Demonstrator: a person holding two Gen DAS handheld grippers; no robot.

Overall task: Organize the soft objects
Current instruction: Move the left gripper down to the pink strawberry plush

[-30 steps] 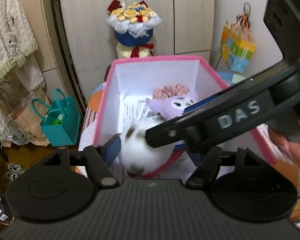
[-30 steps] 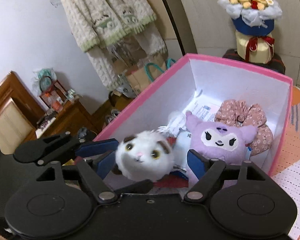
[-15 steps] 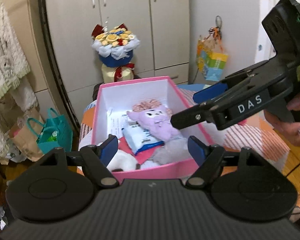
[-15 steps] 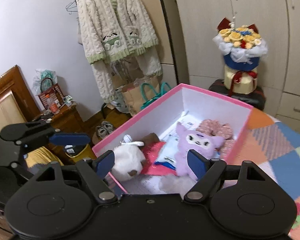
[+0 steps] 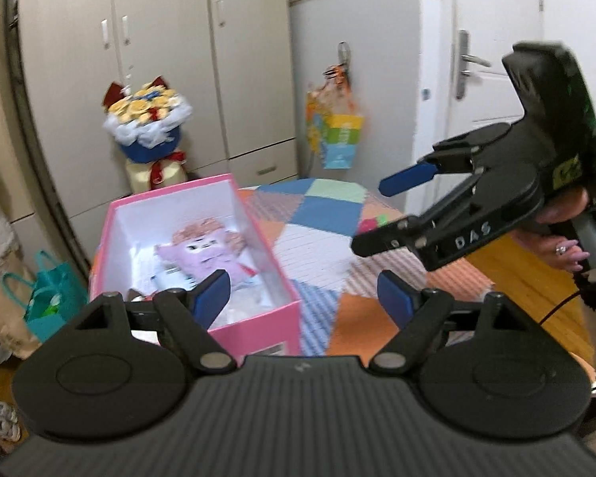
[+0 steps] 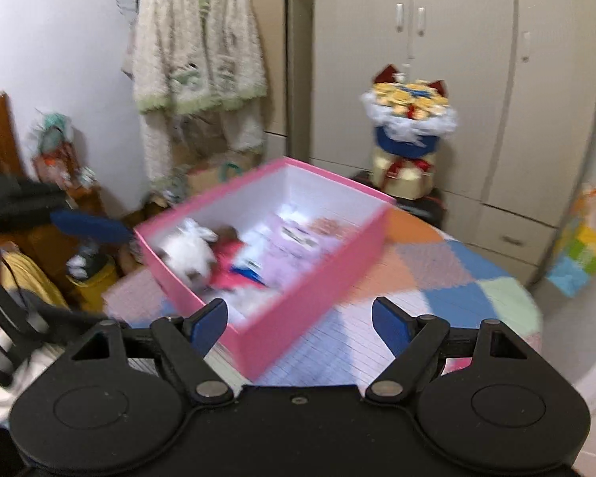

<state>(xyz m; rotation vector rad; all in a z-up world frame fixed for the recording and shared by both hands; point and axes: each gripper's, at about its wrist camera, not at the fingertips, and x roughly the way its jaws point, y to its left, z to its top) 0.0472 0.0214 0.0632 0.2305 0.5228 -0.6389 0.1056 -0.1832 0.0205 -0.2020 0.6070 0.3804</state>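
Pale wardrobe doors and a patchwork quilt [image 5: 329, 214] frame our workspace, with the pink box [image 6: 298, 310] resting on the quilt's left side. Inside it lie the white plush [image 6: 186, 252], the purple plush [image 5: 204, 252] and a floral fabric piece [image 5: 202, 225] at the far end, with packets between them. Our left gripper [image 5: 303, 294] hovers above the box's near end, its jaws opening with nothing between them. Our right gripper [image 6: 299, 320] stands wide apart and empty over the box's near wall. We judge these toys light, squashy and unbreakable; they should compress under the pads, so we would pinch each across its plump body rather than an ear or tag.
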